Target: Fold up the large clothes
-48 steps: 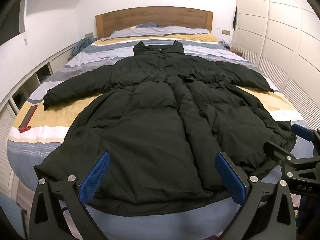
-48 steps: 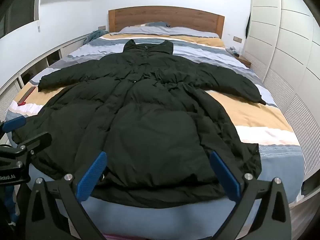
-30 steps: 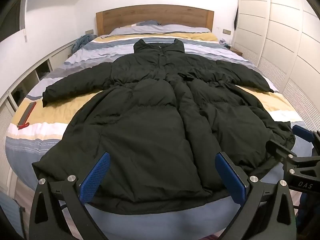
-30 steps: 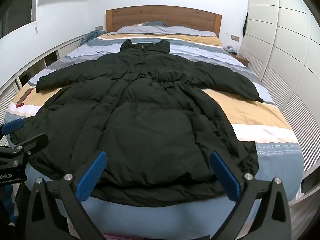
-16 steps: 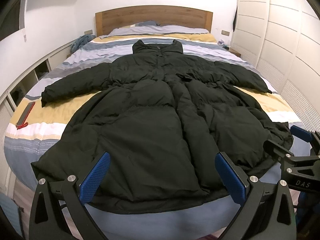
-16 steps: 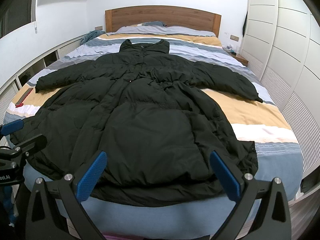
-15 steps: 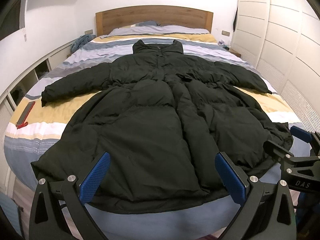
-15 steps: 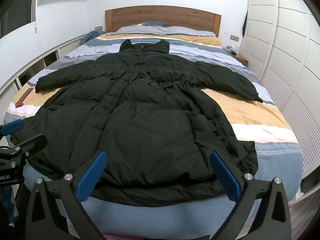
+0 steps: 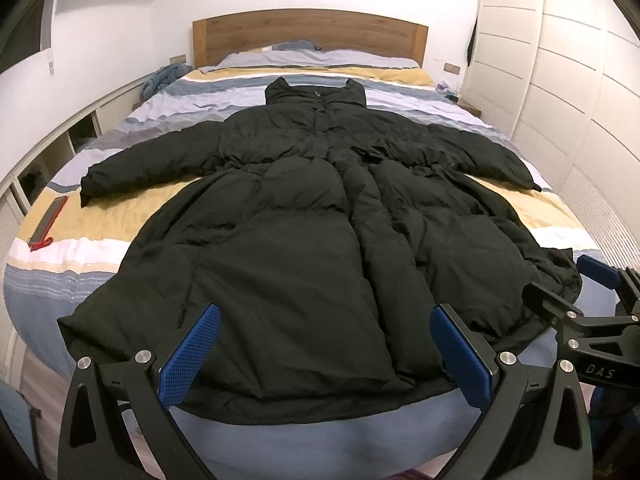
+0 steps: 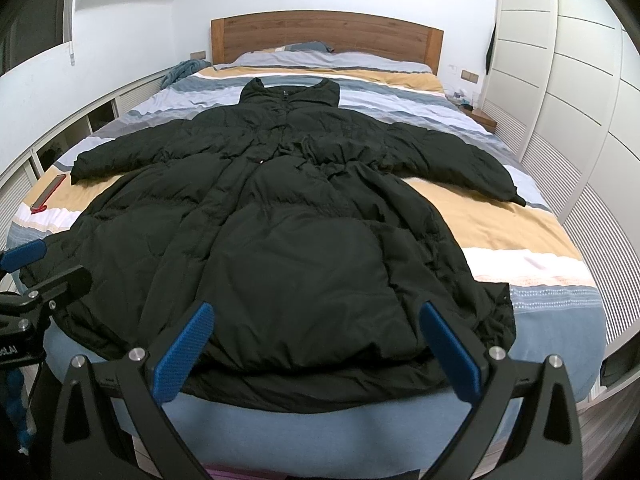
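A long black puffer coat (image 9: pixel 312 240) lies flat and front-up on the striped bed (image 9: pixel 104 216), collar toward the headboard, both sleeves spread out sideways. It also shows in the right wrist view (image 10: pixel 288 240). My left gripper (image 9: pixel 324 344) is open and empty, held just off the foot of the bed over the hem's left half. My right gripper (image 10: pixel 316 336) is open and empty over the hem's right half. Each gripper shows at the edge of the other's view: the right one (image 9: pixel 576 292), the left one (image 10: pixel 44 264).
A wooden headboard (image 9: pixel 308 32) and pillows stand at the far end. A dark phone-like item with a red part (image 9: pixel 48 224) lies on the bed's left edge. White wardrobe doors (image 9: pixel 560 80) line the right side, low shelves the left.
Both views have drifted very slightly; the coat lies as before and both grippers stay open at the foot of the bed.
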`<state>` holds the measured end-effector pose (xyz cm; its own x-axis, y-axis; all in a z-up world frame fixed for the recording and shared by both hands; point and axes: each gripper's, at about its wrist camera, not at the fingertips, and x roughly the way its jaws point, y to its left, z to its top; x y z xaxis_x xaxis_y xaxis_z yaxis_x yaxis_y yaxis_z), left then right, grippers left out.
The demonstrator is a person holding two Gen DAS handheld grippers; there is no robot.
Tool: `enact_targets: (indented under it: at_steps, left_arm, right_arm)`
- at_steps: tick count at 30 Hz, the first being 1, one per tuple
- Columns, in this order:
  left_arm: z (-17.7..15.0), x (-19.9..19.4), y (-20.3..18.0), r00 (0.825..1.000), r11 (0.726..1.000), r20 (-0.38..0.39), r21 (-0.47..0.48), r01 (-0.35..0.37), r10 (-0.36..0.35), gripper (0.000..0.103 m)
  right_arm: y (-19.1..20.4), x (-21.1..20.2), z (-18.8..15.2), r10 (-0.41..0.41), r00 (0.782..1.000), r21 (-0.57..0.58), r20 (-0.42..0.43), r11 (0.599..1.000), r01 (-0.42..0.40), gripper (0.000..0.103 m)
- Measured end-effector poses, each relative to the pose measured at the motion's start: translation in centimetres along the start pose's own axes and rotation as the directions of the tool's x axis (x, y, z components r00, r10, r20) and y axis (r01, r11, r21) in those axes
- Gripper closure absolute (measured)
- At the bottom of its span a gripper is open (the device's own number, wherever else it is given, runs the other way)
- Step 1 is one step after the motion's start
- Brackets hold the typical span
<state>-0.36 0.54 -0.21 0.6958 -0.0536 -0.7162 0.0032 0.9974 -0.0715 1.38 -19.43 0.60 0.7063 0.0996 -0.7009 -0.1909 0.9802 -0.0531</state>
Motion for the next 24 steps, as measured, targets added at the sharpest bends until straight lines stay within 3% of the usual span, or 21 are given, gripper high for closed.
enact_targets:
  at_steps: [24]
  left_arm:
    - [0.19, -0.51, 0.15, 1.0, 1.0, 0.021, -0.015, 0.001, -0.001, 0.001]
  right_arm:
    - [-0.37, -0.02, 0.16, -0.004, 1.0, -0.009, 0.0, 1.0, 0.004, 0.0]
